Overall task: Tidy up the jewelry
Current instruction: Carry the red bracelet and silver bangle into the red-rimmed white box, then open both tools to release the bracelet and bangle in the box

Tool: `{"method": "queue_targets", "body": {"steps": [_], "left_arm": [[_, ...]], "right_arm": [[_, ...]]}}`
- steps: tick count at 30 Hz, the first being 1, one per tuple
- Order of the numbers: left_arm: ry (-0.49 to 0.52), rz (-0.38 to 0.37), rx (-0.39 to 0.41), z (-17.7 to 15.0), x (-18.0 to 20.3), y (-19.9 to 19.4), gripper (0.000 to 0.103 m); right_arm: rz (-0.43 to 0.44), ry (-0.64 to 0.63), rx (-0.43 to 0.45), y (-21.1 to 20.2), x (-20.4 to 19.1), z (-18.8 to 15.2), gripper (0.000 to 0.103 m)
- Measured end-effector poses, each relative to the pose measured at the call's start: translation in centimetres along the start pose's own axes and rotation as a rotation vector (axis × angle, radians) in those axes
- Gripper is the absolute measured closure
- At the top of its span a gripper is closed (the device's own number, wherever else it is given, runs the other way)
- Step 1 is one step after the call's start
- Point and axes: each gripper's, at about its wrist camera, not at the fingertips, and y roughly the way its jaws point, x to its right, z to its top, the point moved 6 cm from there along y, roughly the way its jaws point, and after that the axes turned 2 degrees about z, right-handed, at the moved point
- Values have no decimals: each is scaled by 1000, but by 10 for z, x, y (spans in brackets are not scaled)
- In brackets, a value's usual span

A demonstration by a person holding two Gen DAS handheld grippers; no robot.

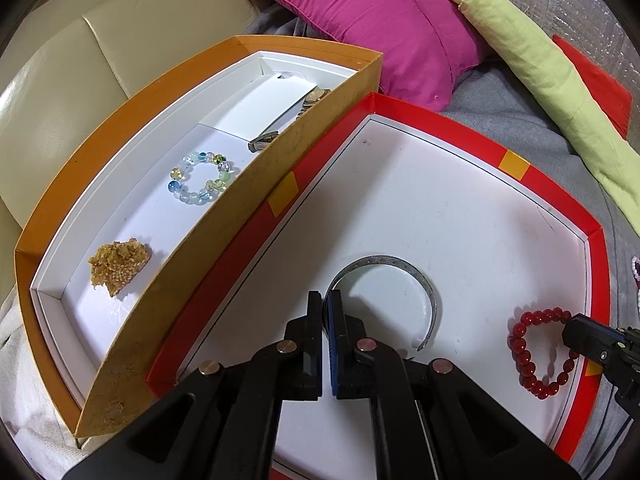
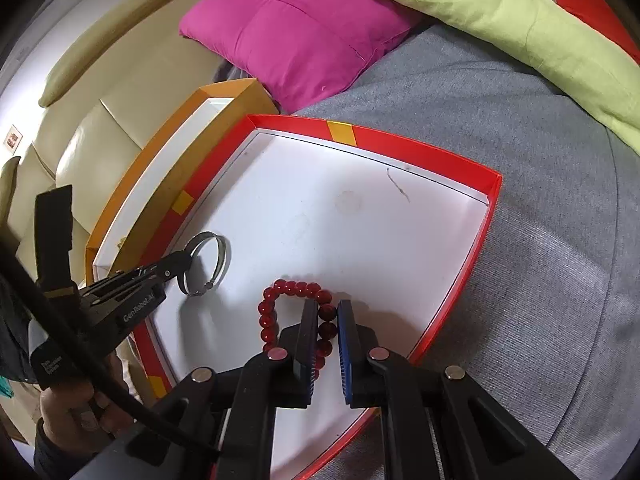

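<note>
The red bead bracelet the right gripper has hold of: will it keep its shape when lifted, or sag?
Probably sag. The red bead bracelet already lies bent into an uneven loop in the red tray, suggesting beads on a flexible cord. The right gripper pinches only one bead section, so the rest would likely dangle. The round, glossy beads could slip between the pads.

A cream leather sofa (image 2: 100, 136) fills the left side, its cushions glossy under bright light. A grey fabric surface (image 2: 520, 200) spreads across the right. On it lies a magenta pillow (image 2: 296, 32), and beside that a long pale green bolster (image 2: 500, 16). A small framed picture (image 2: 13, 137) hangs on the white wall at far left.
</note>
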Motion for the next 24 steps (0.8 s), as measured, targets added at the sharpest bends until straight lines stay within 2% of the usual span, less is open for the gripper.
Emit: {"method": "queue_targets", "body": {"steps": [10,12,14,15,16,17,18,20,21,22,23,24], "left_arm": [[-4,11,20,5,0,-5,100],[-17,13,24,8,-2,-9,94],[-36,19,44,11,-6,-17,77],[-44,24,60,13,-7,-22,71],[-50,38,80,15,-8,-28,58],[-55,51,95,16,-9,-33,47],[-61,64,119,18,-10,-42,45],[-66,58,154,18,-7,-57,45],[-65,46,167,18,-3,-65,45],[-63,33,177,16,3,-71,44],[-59,22,185,14,8,-76,43],[-51,5,195,9,17,-83,43]], "right_arm": [[-34,-13,-3,-2,2,0,91],[-39,-15,-1,-3,3,0,91],[-32,-10,6,-5,2,1,91],[-32,-9,16,-9,3,2,91],[-31,-5,29,-14,3,3,91],[-30,1,41,-19,4,3,88],[-33,5,55,-26,6,3,84],[-44,6,83,-41,11,2,59],[-51,10,102,-50,16,0,51],[-57,15,119,-58,20,-2,39],[-63,19,146,-69,26,-7,35],[-72,23,166,-80,33,-12,35]]}}
